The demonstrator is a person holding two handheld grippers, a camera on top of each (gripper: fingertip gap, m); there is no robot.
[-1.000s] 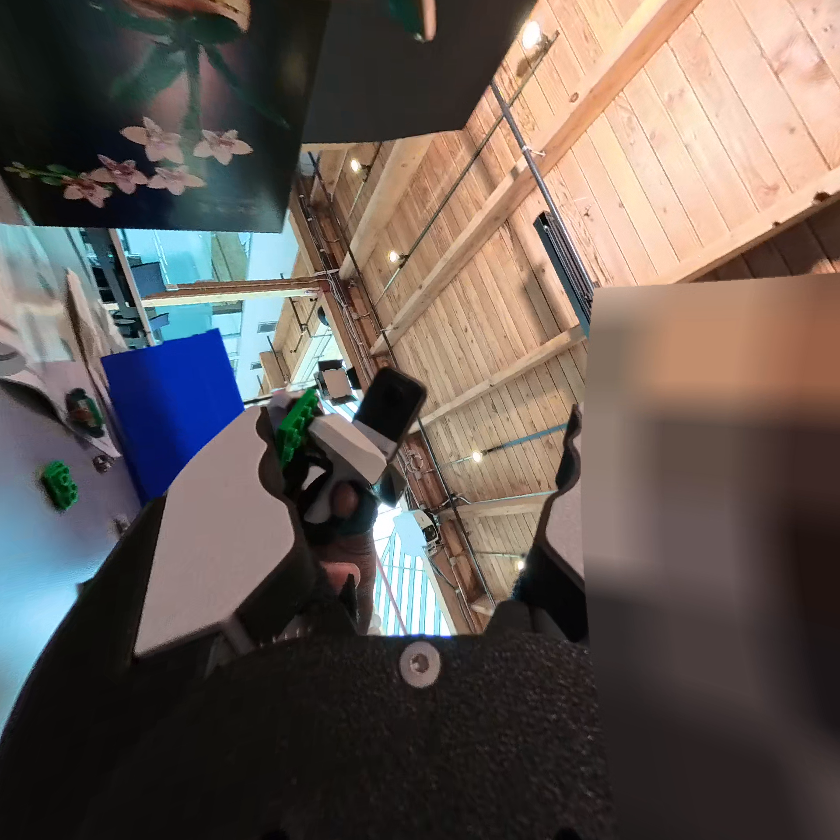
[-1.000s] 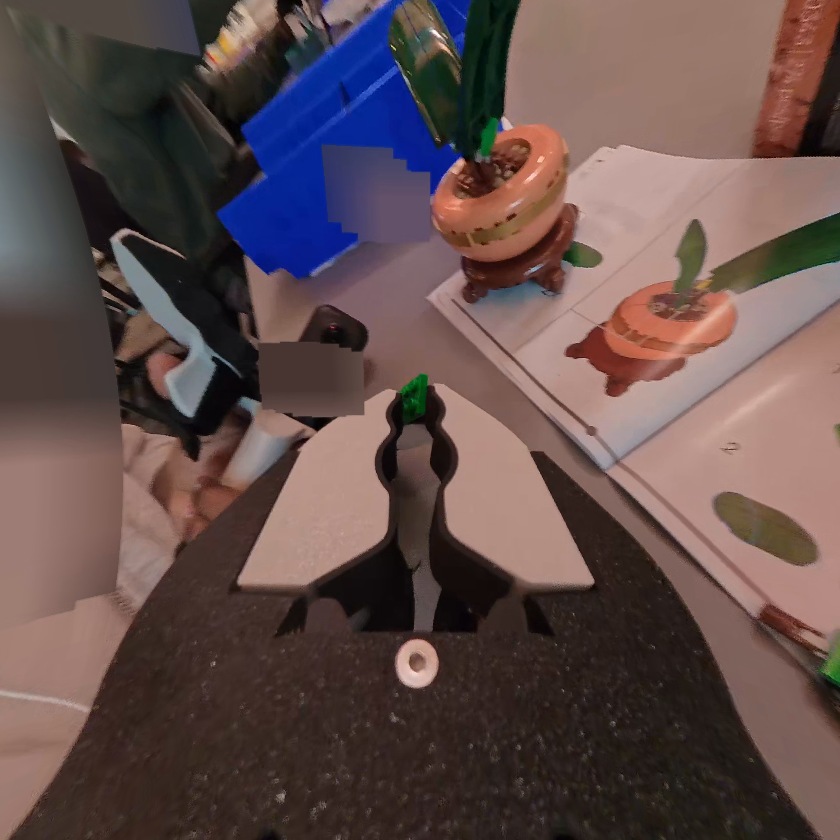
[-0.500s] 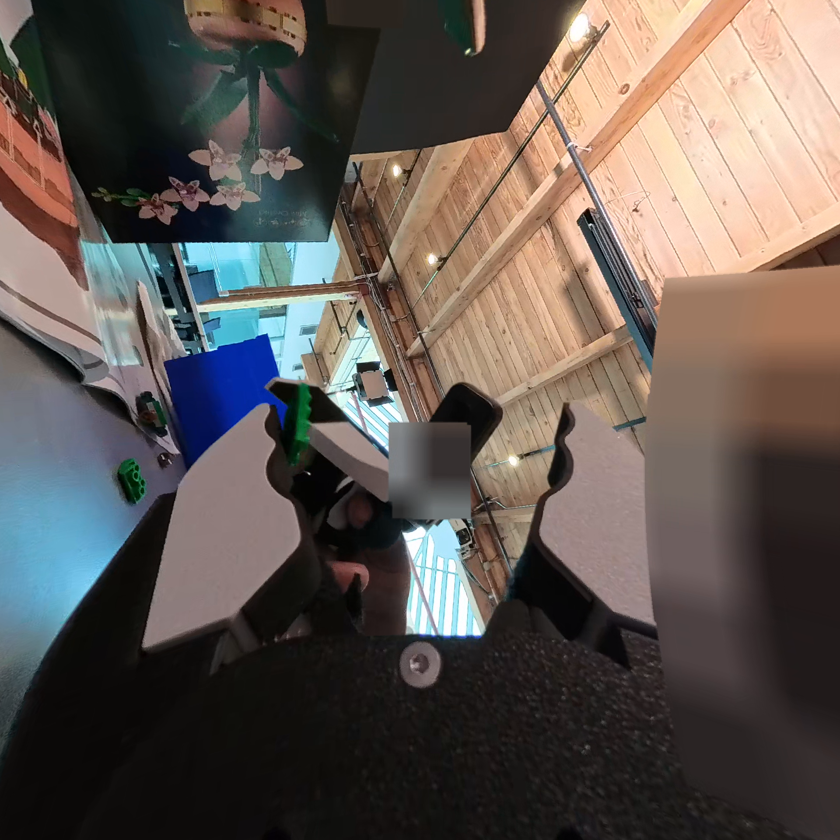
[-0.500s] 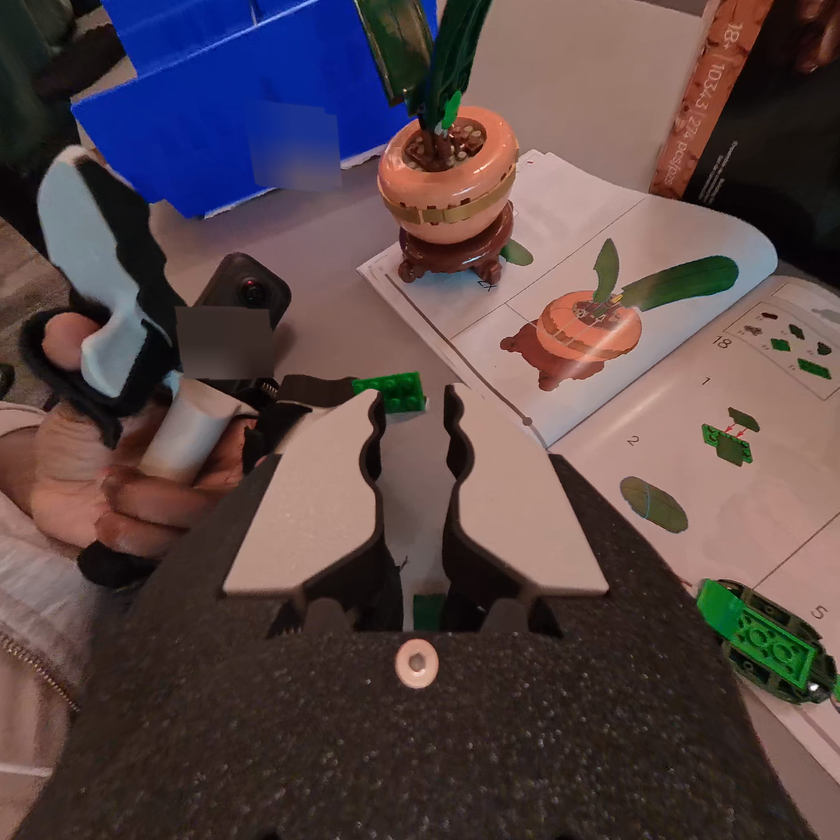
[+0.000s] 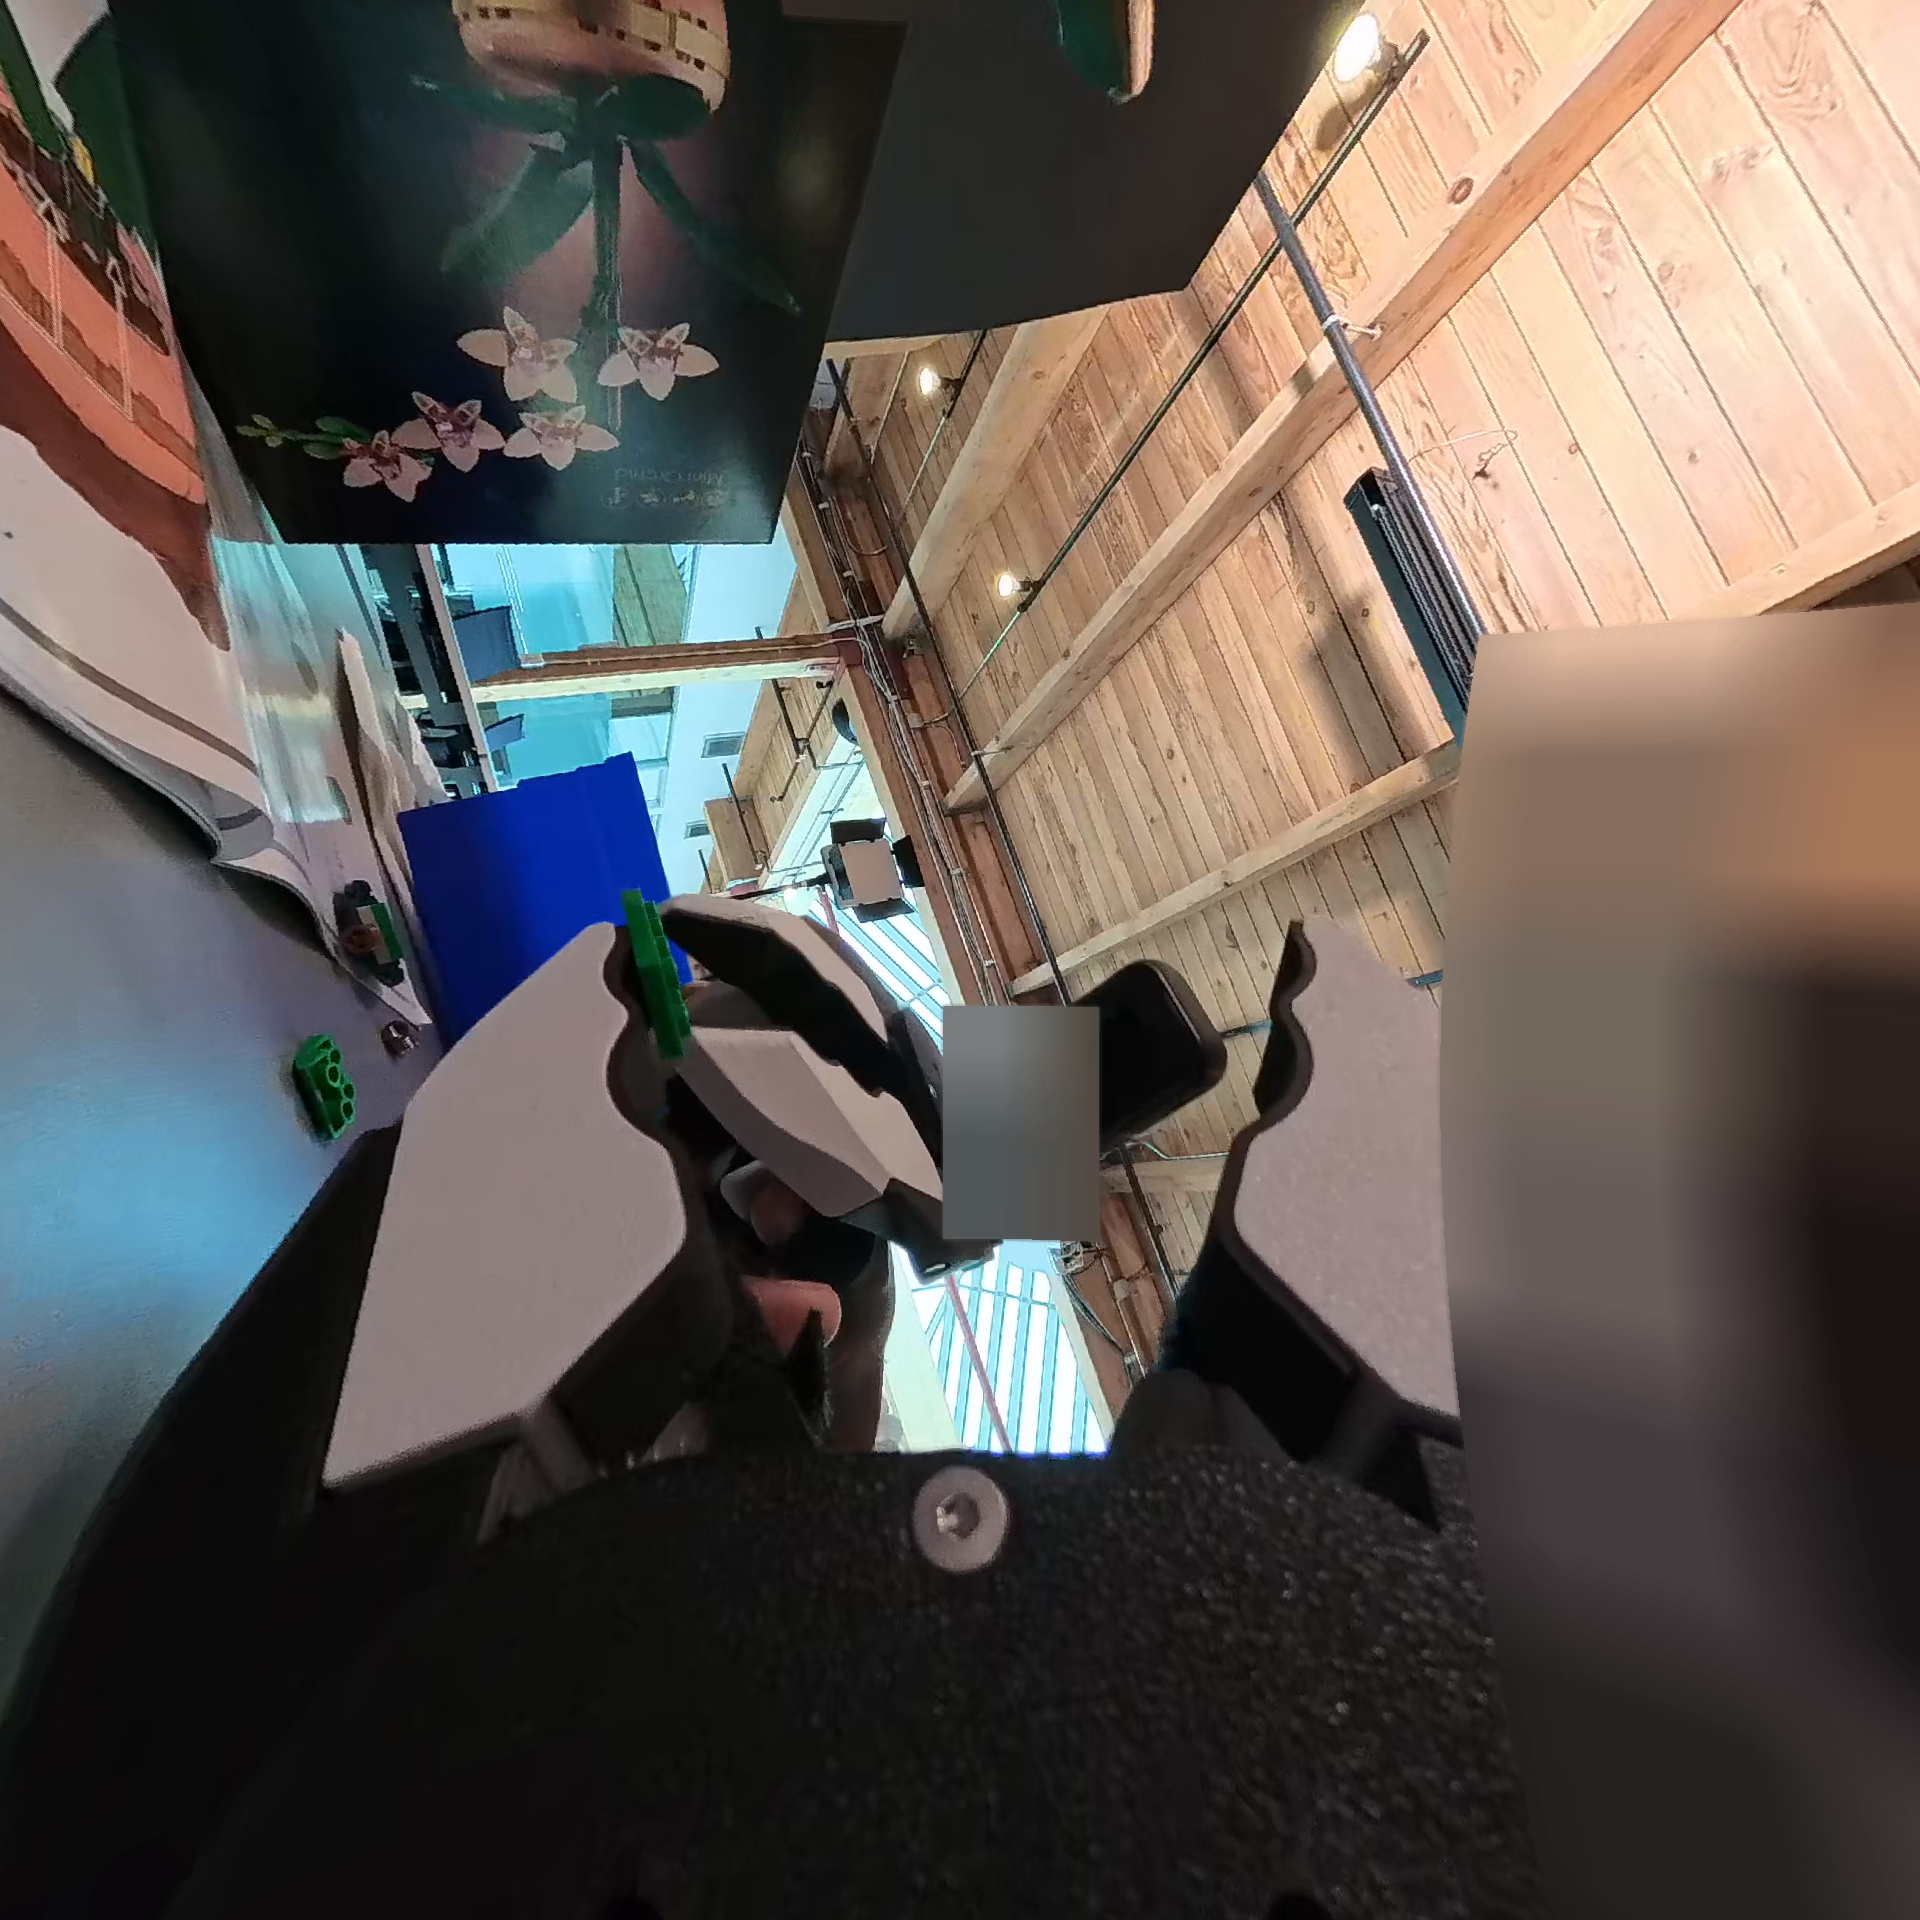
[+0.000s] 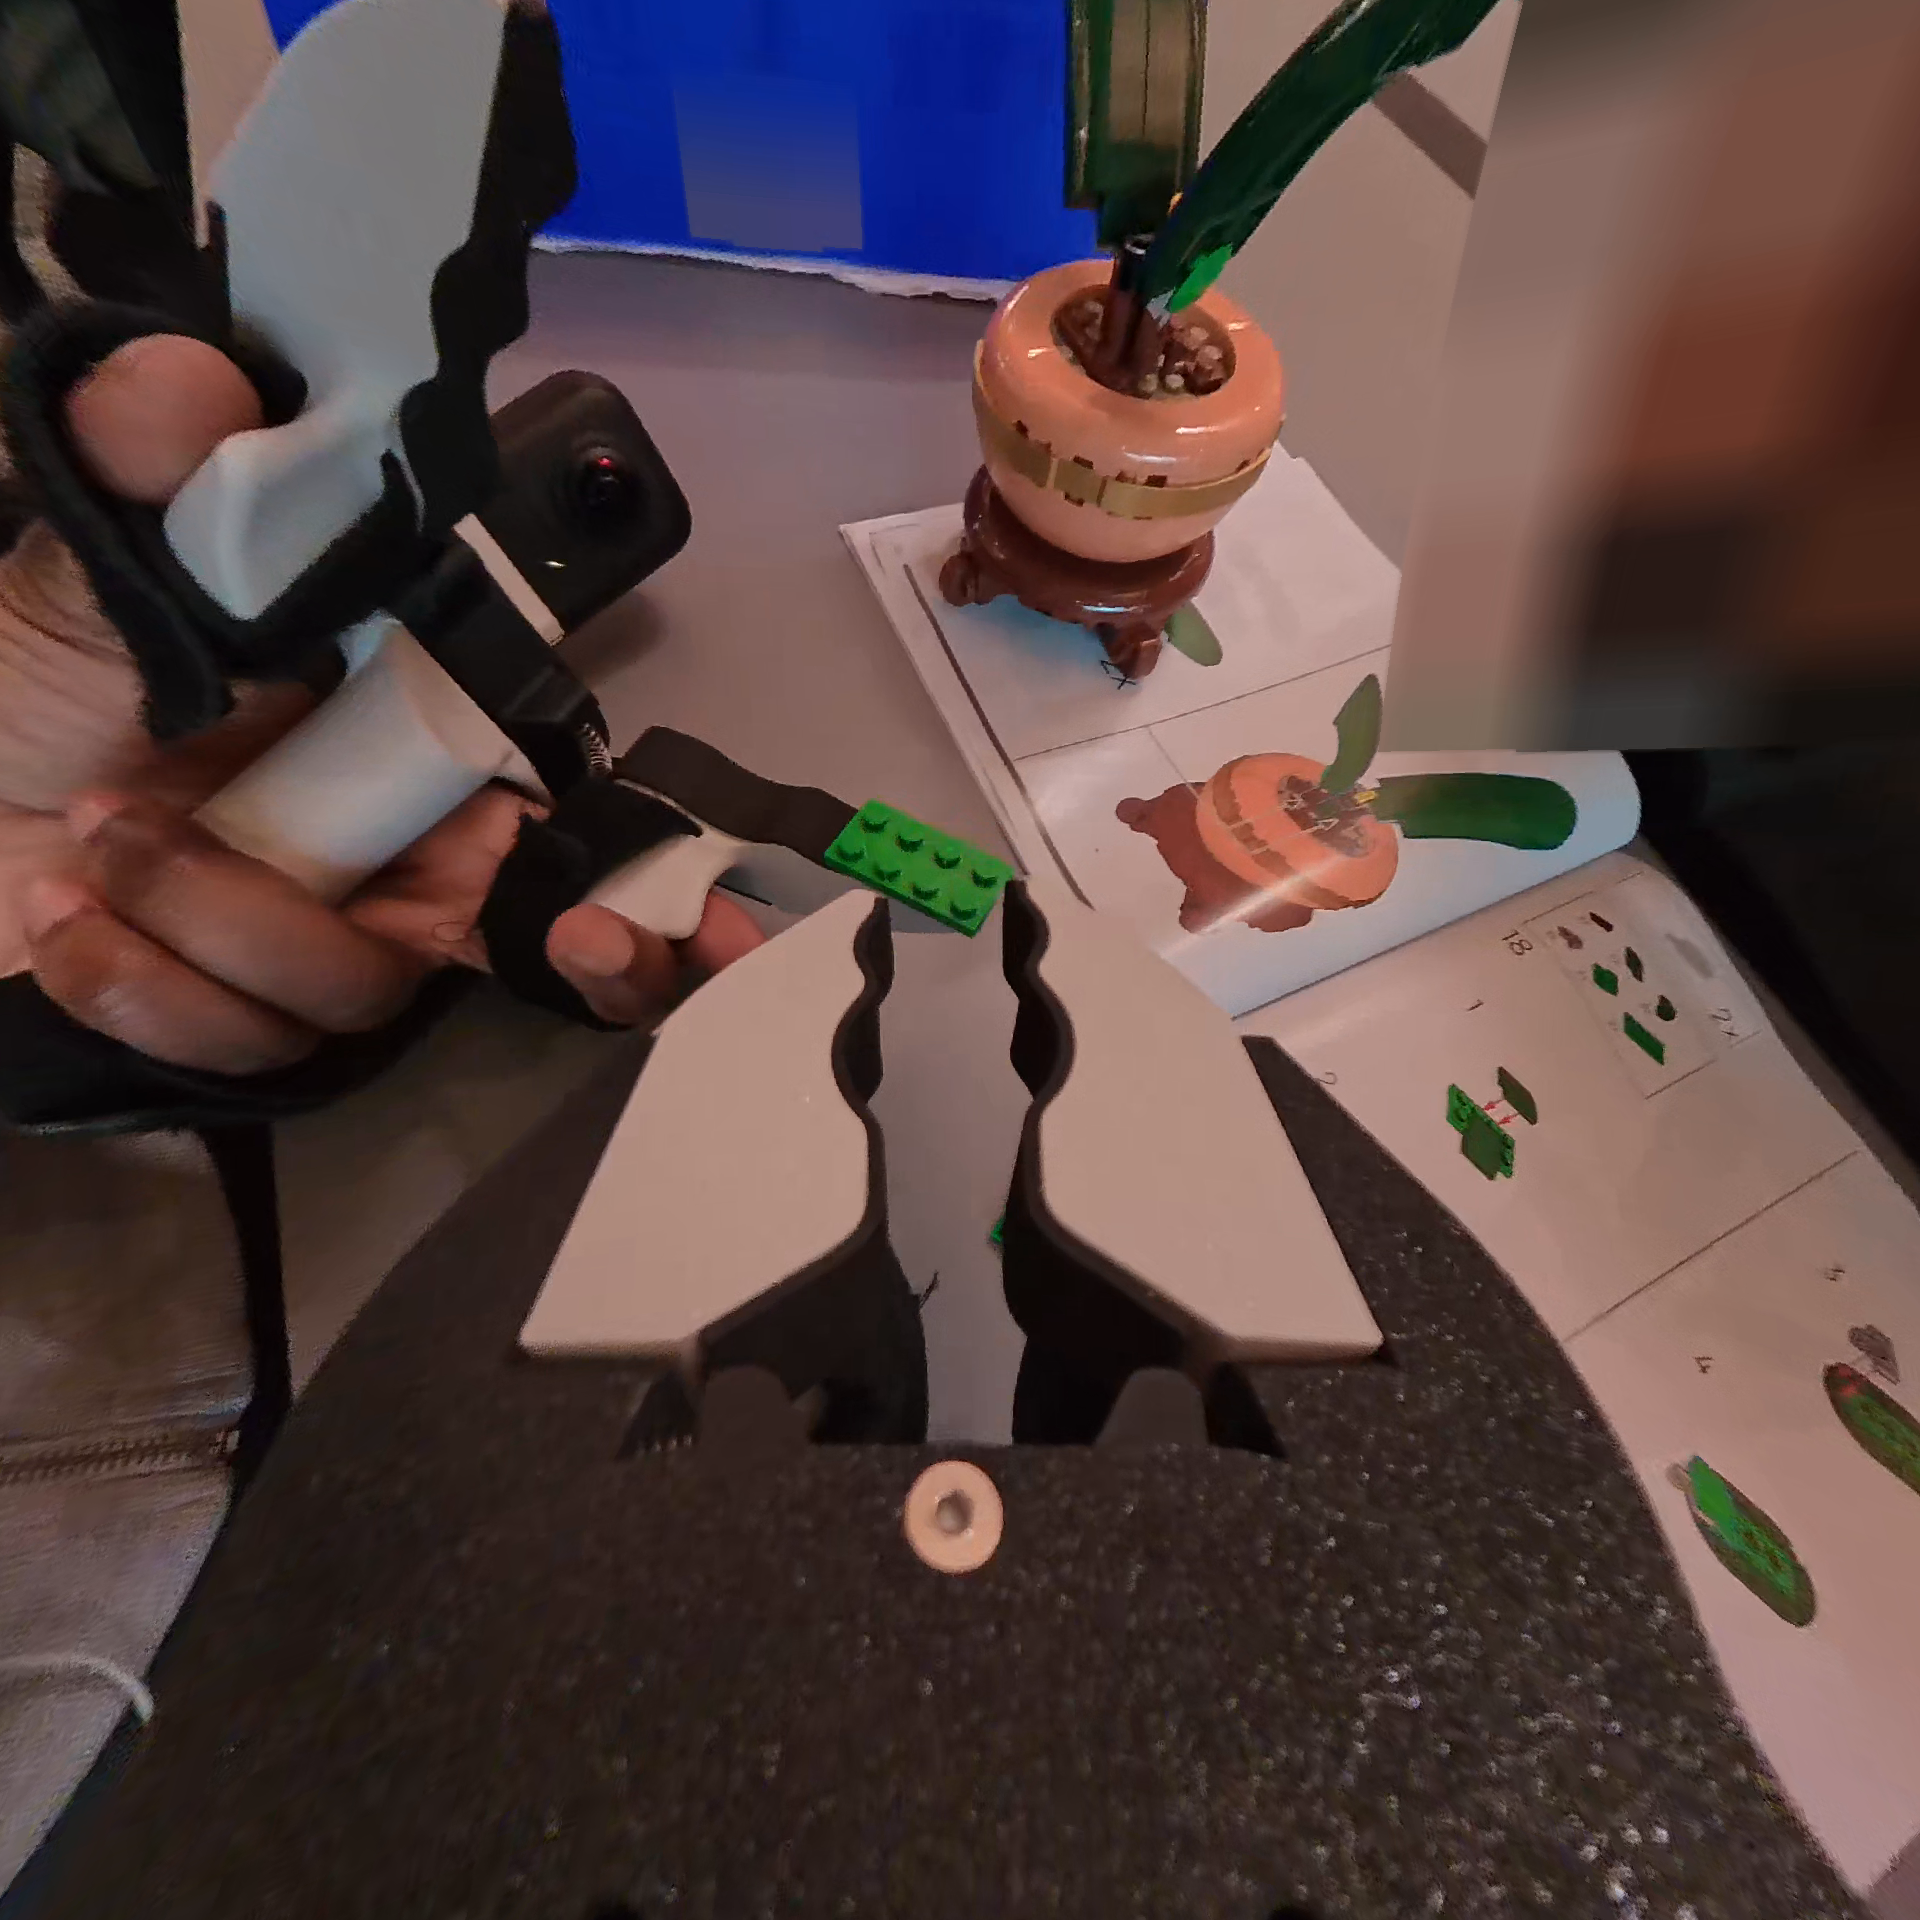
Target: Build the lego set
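Both grippers meet at one small part. In the right wrist view the right gripper (image 6: 943,914) has its jaws parted by a narrow gap and grips nothing; its fingertips sit just below a bright green plate (image 6: 918,869), two studs by four, lying studs up. That plate rests on one dark finger of the left gripper (image 6: 582,582), which a bare hand (image 6: 312,914) holds by its white handle. The left gripper's jaws are spread wide, the other finger standing far up from the plate, so the plate is touched on one side only. The left wrist view shows the same: the left gripper (image 5: 956,956) is wide open and the green plate (image 5: 655,971) stands edge-on against its left finger, with the right gripper (image 5: 790,1049) just beside it.

Past the plate, on the grey worktop (image 6: 769,436), stands the built pot (image 6: 1127,457), peach with a tan band on a brown foot, dark green leaves (image 6: 1278,135) rising out of it. The pot sits on a corner of the open instruction booklet (image 6: 1558,1195), which spreads from the pot toward the right gripper. A blue box (image 6: 790,125) stands behind the pot. In the left wrist view a loose green brick (image 5: 324,1086) lies on the worktop near the booklet's edge.
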